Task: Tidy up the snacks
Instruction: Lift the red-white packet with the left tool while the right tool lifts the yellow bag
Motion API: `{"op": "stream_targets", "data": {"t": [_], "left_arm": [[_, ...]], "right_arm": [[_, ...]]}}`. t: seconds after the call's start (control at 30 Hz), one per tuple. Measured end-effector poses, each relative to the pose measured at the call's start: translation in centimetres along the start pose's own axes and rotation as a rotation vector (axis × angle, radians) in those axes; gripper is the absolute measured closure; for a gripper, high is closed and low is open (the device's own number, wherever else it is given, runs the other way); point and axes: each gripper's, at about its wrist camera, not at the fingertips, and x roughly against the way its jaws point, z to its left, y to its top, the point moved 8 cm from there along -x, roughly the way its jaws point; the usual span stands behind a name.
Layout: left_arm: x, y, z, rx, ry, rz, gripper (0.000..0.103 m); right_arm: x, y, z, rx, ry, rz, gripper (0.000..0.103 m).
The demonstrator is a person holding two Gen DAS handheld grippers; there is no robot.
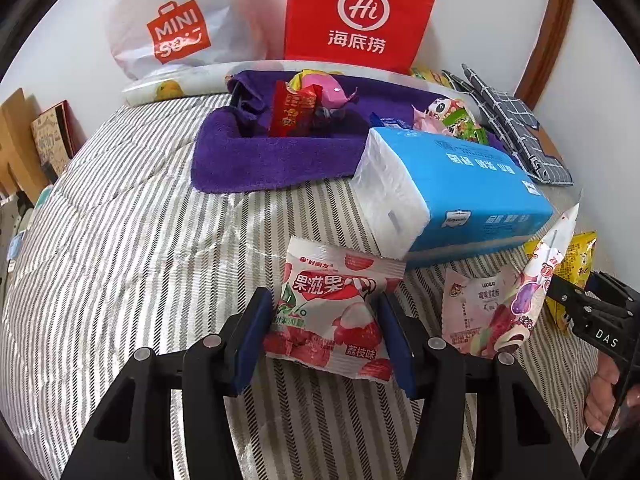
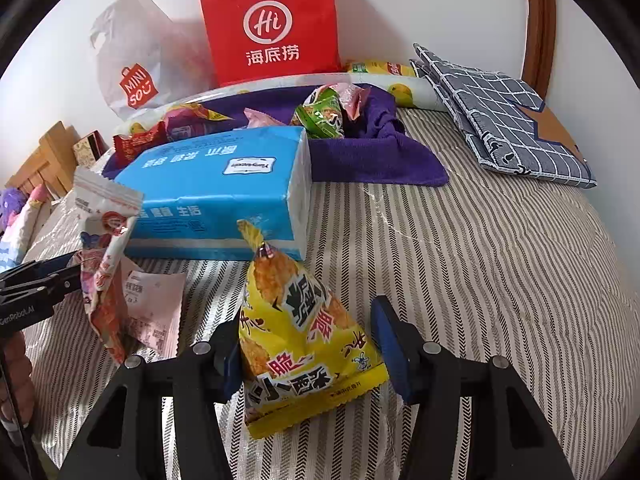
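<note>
Left gripper (image 1: 326,332): jaws around the lychee candy packet (image 1: 332,316), low centre, pads touching its sides.
Right gripper (image 2: 306,344): gripping the yellow snack bag (image 2: 304,332), bottom centre.
Sorted: several wrapped snacks already lie on the purple towel (image 1: 256,160), upper centre, behind the blue tissue pack (image 1: 460,188).
Left: both gripped packets, plus a pink wafer packet (image 1: 476,304) on the striped quilt (image 1: 120,260).

white bag (image 1: 176,28): MINISO | red bag (image 1: 356,16): Hi 海底捞 | lychee packet (image 1: 332,312): perhaps 果滋果
</note>
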Motion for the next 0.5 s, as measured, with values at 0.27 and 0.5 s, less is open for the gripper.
{"op": "stream_targets", "data": {"t": [0.27,0.5], "left_arm": [[1.6,-0.3,0.1,0.019,-0.019,0.003,0.05],[2.8,-0.7,-0.8,0.012,-0.047,0.002,0.069]], "right_arm": [[1.6,-0.7,0.5,-0.001,0.021,-0.019,0.051],[3.6,-0.2,0.6,-0.032,0.025,-0.052,0.052]]}}
